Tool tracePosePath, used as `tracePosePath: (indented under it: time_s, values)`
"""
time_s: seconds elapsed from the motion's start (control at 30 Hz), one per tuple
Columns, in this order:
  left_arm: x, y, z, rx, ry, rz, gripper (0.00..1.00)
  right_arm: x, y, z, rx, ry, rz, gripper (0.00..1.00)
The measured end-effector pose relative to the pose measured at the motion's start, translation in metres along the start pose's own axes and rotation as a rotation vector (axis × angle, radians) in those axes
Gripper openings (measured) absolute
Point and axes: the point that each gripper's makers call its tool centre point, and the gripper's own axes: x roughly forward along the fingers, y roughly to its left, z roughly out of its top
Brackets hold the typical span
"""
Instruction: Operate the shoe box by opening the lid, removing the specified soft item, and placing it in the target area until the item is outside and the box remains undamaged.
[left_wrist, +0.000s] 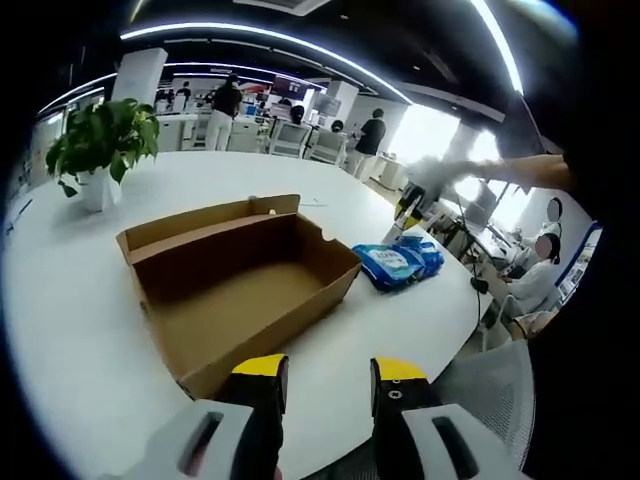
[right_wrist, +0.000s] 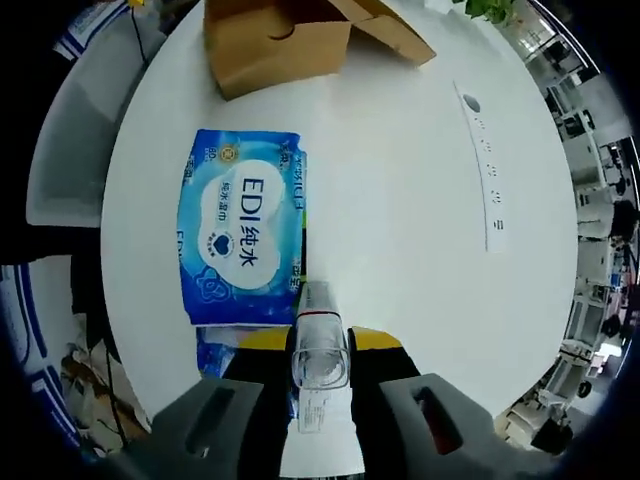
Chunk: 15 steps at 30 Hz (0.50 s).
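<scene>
Holding a clear bottle clamped between its jaws, the right gripper sits just beside the wipes pack, whose long axis runs toward the shoe box. Left gripper, jaws apart and empty, faces the box's open side.

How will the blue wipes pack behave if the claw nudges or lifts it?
The blue wipes pack lies flat on the white table with a glossy film skin, so it probably slides easily. It looks soft, likely sagging if lifted by one edge. Flat and low, it seems unlikely to roll or tip.
</scene>
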Motion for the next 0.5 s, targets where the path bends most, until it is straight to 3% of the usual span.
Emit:
tracePosePath:
  time_s: [0.5]
  values:
    - [0.0065, 0.0000, 0.0059, 0.011, 0.003, -0.018, 0.33, -0.0007, -0.0024, -0.0040, 0.024, 0.007, 0.000, 0.19]
